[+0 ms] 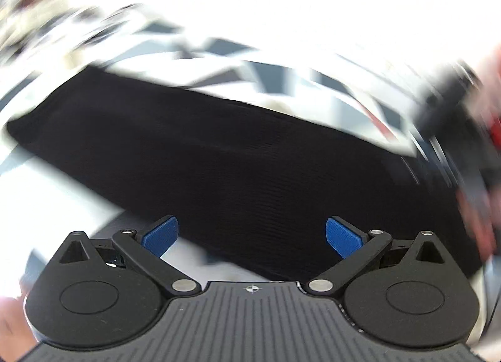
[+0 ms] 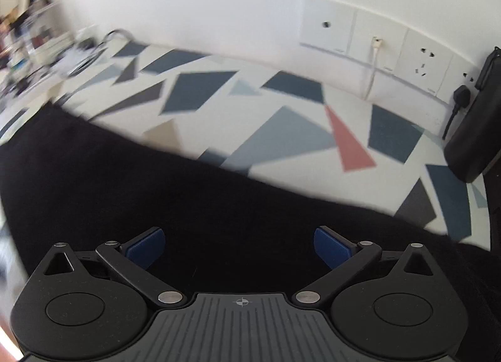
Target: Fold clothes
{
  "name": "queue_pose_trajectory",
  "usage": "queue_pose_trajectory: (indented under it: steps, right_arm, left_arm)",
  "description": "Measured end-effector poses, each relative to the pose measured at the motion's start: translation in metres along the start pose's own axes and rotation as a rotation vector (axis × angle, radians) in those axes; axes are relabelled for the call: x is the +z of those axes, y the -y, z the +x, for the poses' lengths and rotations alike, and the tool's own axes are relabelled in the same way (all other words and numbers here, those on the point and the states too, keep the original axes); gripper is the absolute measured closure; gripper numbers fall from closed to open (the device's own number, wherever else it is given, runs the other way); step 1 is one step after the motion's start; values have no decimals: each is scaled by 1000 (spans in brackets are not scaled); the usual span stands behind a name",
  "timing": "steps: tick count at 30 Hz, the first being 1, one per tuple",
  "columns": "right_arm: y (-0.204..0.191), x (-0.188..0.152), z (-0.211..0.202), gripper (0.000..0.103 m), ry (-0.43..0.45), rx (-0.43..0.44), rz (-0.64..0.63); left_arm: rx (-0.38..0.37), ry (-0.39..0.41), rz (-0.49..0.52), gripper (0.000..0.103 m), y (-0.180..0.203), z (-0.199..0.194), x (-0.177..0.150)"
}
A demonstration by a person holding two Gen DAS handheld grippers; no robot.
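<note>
A black knitted garment [image 1: 219,158] lies flat as a long folded band across a tablecloth printed with grey, blue and red shapes. My left gripper [image 1: 252,238] hangs over its near edge, blue pads wide apart and nothing between them; this view is smeared by motion. In the right wrist view the same black garment [image 2: 156,199] fills the lower half. My right gripper [image 2: 239,247] is above it, open, with its blue pads spread and only cloth below them. A blurred dark and red shape at the far right of the left wrist view may be the other gripper.
The patterned tablecloth [image 2: 281,130] runs to a white wall with a row of sockets [image 2: 375,48]. A black plug and cable [image 2: 458,102] and a black case [image 2: 472,130] stand at the right. Cluttered items [image 2: 28,42] sit at the far left.
</note>
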State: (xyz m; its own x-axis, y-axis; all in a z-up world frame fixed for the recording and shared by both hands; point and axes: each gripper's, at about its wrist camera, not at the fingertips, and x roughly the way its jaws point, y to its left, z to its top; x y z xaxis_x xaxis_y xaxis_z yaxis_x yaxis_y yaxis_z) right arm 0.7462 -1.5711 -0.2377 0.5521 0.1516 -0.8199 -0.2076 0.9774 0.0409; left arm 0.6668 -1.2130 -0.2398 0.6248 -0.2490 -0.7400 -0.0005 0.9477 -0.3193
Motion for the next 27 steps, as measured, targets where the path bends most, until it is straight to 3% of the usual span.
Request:
queue_pose_trajectory:
  steps: [3, 6, 10, 14, 19, 24, 27]
  right_arm:
    - [-15, -41, -9, 1, -50, 46, 11]
    - [-39, -76, -3, 1, -94, -20, -6]
    - [-54, -99, -6, 1, -5, -116, 91]
    - [-64, -85, -12, 4, -44, -197, 221]
    - [-103, -51, -40, 1, 109, -139, 461]
    - [-160, -23, -15, 1, 65, -195, 413]
    - [-183, -17, -3, 1, 56, -206, 446]
  left_arm:
    - [44, 26, -82, 0, -36, -9, 9]
    - [66, 27, -104, 0, -63, -6, 21]
    - [33, 0, -127, 0, -96, 2, 32]
    - [-9, -15, -191, 0, -130, 16, 43]
    - [-14, -1, -193, 0, -178, 21, 59]
    - [-24, -12, -210, 0, -223, 33, 80]
    - [-29, -29, -214, 0, -240, 40, 89]
